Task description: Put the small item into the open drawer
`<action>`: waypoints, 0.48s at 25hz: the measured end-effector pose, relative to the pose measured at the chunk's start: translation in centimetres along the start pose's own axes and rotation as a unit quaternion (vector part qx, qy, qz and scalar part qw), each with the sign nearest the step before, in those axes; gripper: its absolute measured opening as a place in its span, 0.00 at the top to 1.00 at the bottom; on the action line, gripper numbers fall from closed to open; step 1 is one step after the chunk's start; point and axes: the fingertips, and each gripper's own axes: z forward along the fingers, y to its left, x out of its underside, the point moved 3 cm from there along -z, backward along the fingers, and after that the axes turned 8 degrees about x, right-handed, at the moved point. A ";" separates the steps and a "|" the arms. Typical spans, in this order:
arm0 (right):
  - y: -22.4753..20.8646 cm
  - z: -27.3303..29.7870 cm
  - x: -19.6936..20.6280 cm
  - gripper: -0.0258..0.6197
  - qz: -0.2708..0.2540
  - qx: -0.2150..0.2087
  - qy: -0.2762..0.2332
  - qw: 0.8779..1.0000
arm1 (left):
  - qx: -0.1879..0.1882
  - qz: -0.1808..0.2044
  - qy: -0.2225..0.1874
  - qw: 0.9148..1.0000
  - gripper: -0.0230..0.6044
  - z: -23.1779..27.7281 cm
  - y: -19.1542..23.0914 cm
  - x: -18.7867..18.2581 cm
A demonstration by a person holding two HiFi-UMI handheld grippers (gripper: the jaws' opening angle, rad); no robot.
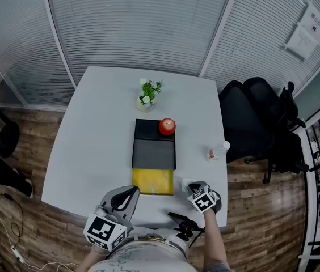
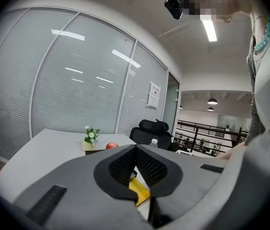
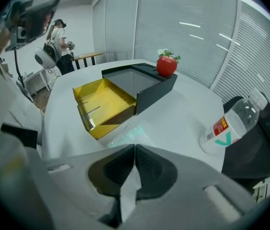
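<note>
Just right of the yellow open drawer (image 3: 101,104), the right gripper (image 3: 134,147) pinches a thin pale packet (image 3: 125,134) by one edge; the left gripper (image 2: 136,148) is pressed together, empty; so slight a hold might let the packet slip, landing short.

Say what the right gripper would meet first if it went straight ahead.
Probably the white table, just short of the yellow drawer, with the pale packet in the right gripper touching first; depth is unclear.

Head view steeply down over table (image 1: 86,152), gripper views low, close; all share yellow drawer (image 1: 153,181)
</note>
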 end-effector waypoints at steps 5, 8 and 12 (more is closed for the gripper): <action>-0.2 -1.7 -1.4 0.95 0.000 0.002 -0.013 1.000 | 0.008 -0.001 0.003 1.000 0.97 0.2 -0.2 0.1; -0.2 -3.0 -2.2 0.95 -0.002 0.003 -0.015 1.000 | 0.010 -0.001 0.006 1.000 0.97 0.3 -0.2 0.2; -0.5 -4.7 -3.2 0.95 -0.005 0.010 -0.024 1.000 | 0.011 -0.001 0.007 1.000 0.97 0.4 0.0 0.3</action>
